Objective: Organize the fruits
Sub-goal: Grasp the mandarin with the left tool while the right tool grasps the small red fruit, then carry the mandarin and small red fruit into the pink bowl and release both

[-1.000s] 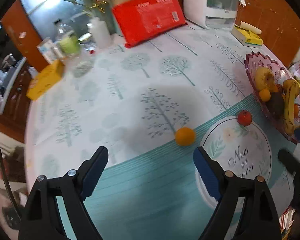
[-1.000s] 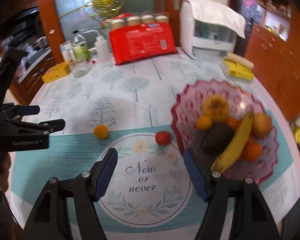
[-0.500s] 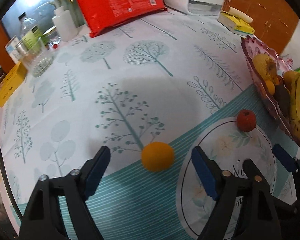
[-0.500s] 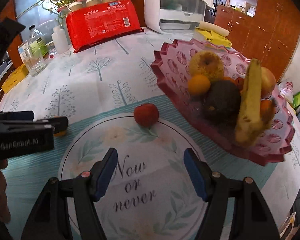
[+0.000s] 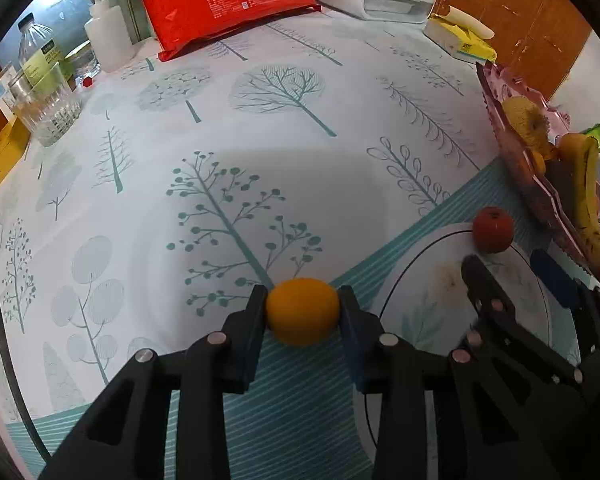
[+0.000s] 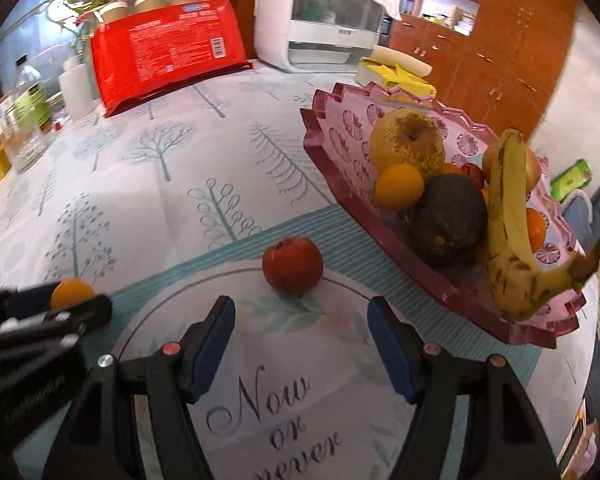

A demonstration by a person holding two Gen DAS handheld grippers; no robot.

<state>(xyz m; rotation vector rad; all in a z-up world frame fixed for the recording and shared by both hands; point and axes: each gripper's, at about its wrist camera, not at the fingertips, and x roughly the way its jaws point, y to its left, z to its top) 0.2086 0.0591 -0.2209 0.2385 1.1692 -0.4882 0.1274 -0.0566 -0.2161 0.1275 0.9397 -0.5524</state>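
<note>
Both left gripper (image 5: 302,306) fingers clamp the orange (image 5: 302,310); right gripper (image 6: 300,344) fingers apart, plate (image 5: 512,152) cut off.

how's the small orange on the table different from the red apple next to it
The small orange is pinched between the left gripper pads, which have just closed on it; the red apple sits free, ahead of the open right gripper. The orange is plain orange and smaller; the apple is red with a stem dimple. Both rest on the tablecloth, outside the pink fruit bowl.
</note>
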